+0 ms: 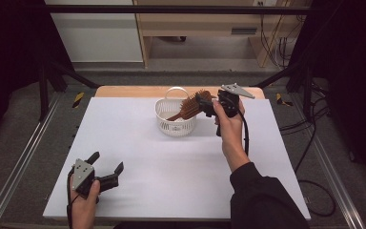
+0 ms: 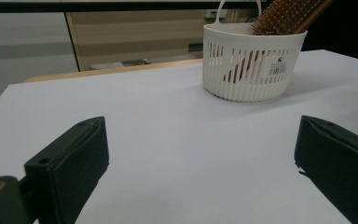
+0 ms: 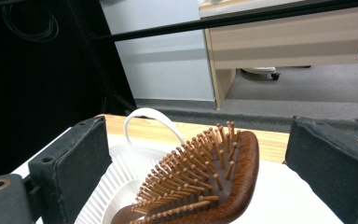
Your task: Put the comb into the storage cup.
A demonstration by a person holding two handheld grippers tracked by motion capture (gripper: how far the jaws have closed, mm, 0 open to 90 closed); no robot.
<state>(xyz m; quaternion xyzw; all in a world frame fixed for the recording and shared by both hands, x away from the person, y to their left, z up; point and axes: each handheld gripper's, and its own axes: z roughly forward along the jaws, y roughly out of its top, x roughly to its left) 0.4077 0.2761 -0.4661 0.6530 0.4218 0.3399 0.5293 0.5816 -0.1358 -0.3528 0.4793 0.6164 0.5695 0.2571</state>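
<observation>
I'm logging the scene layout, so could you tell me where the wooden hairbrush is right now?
In the high view the wooden hairbrush leans handle-down in the white basket at the table's far middle, its bristled head sticking out toward the open right gripper.

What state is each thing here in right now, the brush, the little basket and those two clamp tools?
Hairbrush: standing handle-down in the basket, bristled head sticking out above the rim, leaning.
Basket: upright on the white table, handle raised.
Right gripper: open, jaws on either side of the brush head, not clamped.
Left gripper: open, holding nothing, low over the table's near left part.
</observation>
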